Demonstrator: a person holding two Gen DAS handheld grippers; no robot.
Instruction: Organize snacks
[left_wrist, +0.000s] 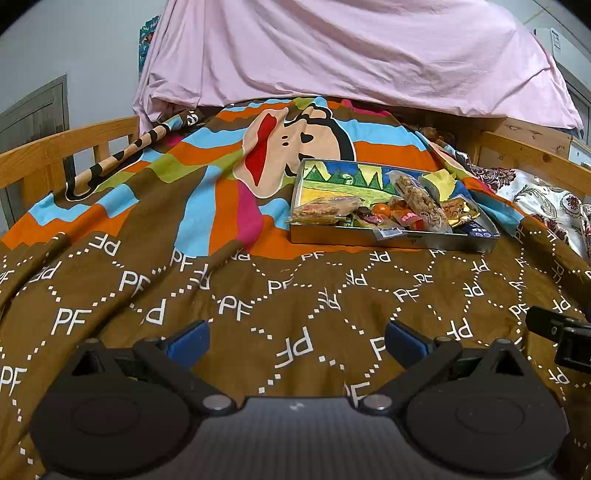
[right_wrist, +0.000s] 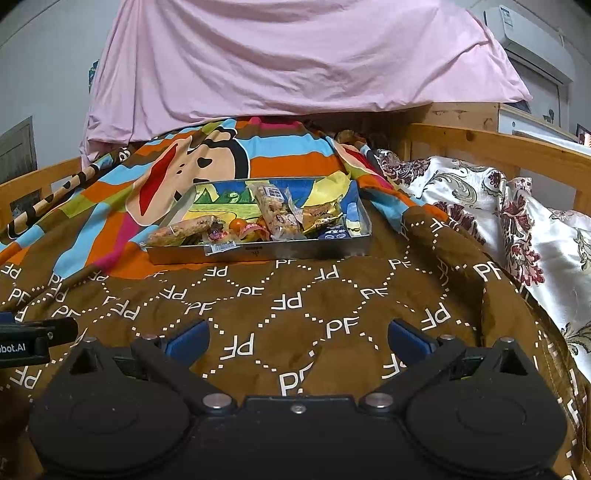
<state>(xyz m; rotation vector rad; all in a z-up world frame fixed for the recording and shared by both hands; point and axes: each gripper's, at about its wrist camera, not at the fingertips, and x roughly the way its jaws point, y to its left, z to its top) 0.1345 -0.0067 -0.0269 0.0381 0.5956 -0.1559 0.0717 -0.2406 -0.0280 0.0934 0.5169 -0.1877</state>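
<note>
A shallow metal tin (left_wrist: 369, 240) (right_wrist: 295, 250) with a painted landscape inside lies on the bedspread, well ahead of both grippers. It holds several wrapped snacks: a long cereal bar (left_wrist: 325, 209) (right_wrist: 184, 229), a nut bar (left_wrist: 421, 203) (right_wrist: 277, 212), a gold packet (left_wrist: 460, 212) (right_wrist: 323, 216), a small orange fruit (left_wrist: 380, 209) (right_wrist: 237, 224) and a blue pack (right_wrist: 334, 233). My left gripper (left_wrist: 295, 341) is open over the brown quilt with nothing between its blue pads. My right gripper (right_wrist: 298, 339) is likewise open and holds nothing.
The brown and striped cartoon bedspread (left_wrist: 258, 295) covers the bed. Wooden rails (left_wrist: 55, 151) (right_wrist: 517, 147) run along both sides. A pink sheet (left_wrist: 332, 55) hangs behind. A floral pillow (right_wrist: 517, 221) lies at the right. The other gripper's edge (left_wrist: 565, 339) shows beside each view.
</note>
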